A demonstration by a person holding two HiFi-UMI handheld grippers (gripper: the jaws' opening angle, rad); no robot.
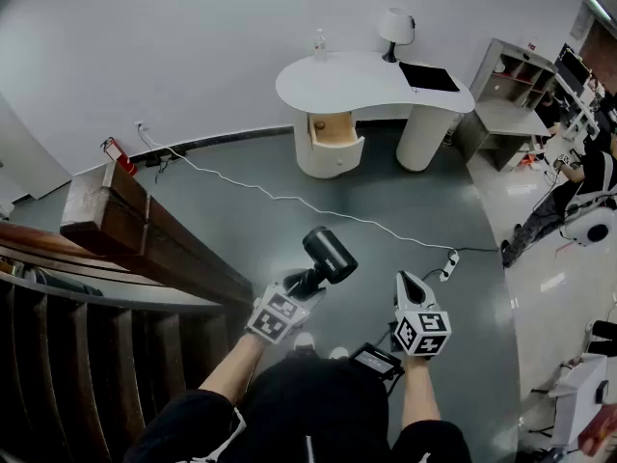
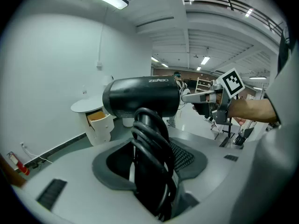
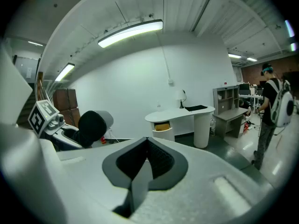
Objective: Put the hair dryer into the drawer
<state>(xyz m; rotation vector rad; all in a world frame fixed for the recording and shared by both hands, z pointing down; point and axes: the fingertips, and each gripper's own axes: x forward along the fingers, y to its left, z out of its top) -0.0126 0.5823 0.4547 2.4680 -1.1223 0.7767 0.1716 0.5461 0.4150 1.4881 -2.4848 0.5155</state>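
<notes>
Room: an open hall with a grey floor [image 1: 386,191] and a white wall [image 1: 193,46]. The desk [image 1: 366,75] stands against that wall, at the far end from the person.
Left gripper [image 2: 149,167]: well short of the desk, aimed toward it and tilted down. Its jaws are clamped on the dryer's handle, and the dryer's cord is wound round the handle between the pads.
Dryer [image 1: 329,254]: black, carried in the air over the floor with its barrel crosswise above the left gripper. It is well apart from the desk.
Right gripper [image 1: 408,283]: beside the left one and just as far from the desk. Its jaws are closed together with nothing between them.
Cable [image 1: 289,199]: white, lying across the floor between the person and the desk. It ends in a power strip [image 1: 449,261] out in front of the desk.
Desk: white with a curved top and a lamp [image 1: 395,27] near its back edge.
Drawer [image 1: 333,131]: in the rounded pedestal under the desk's top, pulled out with its wooden inside showing. What lies in it cannot be made out.
Done: the dryer is picked up and firmly held, and the drawer is already open.
Left: as I judge it, walk across to the desk, mind the cable, lower the dryer into the drawer and let go.
</notes>
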